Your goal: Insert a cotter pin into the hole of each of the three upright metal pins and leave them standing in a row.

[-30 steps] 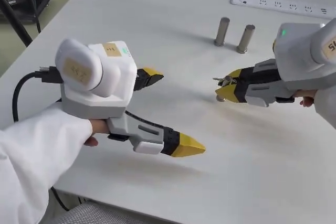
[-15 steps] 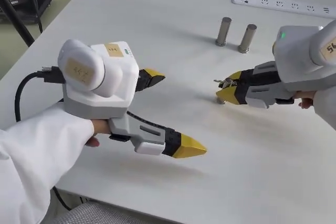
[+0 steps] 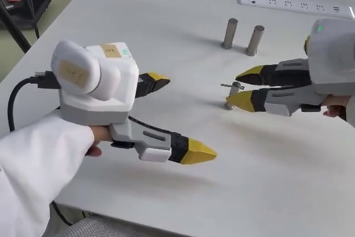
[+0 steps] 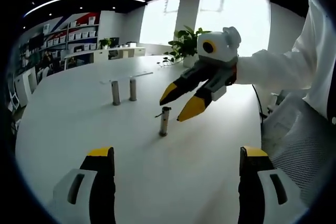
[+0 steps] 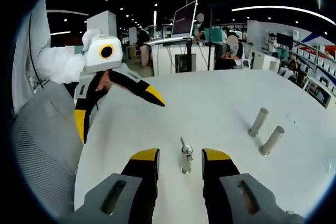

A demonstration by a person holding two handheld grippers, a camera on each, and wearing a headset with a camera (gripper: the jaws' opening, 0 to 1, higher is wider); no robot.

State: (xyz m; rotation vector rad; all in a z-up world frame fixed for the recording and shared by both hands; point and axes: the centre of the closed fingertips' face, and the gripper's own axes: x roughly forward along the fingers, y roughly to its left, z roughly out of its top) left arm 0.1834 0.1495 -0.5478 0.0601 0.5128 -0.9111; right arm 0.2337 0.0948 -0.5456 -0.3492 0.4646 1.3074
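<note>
A short metal pin (image 3: 234, 90) stands upright on the white table (image 3: 166, 20), with a cotter pin (image 3: 226, 86) sticking out near its top. My right gripper (image 3: 242, 87) is open, its yellow tips on either side of that pin without gripping it. In the right gripper view the same pin (image 5: 185, 161) stands just ahead of the spread jaws. Two more bare metal pins (image 3: 230, 33) (image 3: 255, 40) stand side by side farther back. My left gripper (image 3: 180, 116) hovers wide open at the left, holding nothing, well short of the pin (image 4: 165, 120).
A white power strip (image 3: 294, 4) lies along the far edge of the table. A black cable (image 3: 16, 98) trails from the left gripper over the table's near left edge. Beyond the table are office desks, shelves and a plant (image 4: 184, 51).
The right gripper was shut at the cotter pin on the pin's top; it has opened and let go. The pin stays standing. The left gripper has barely moved.
</note>
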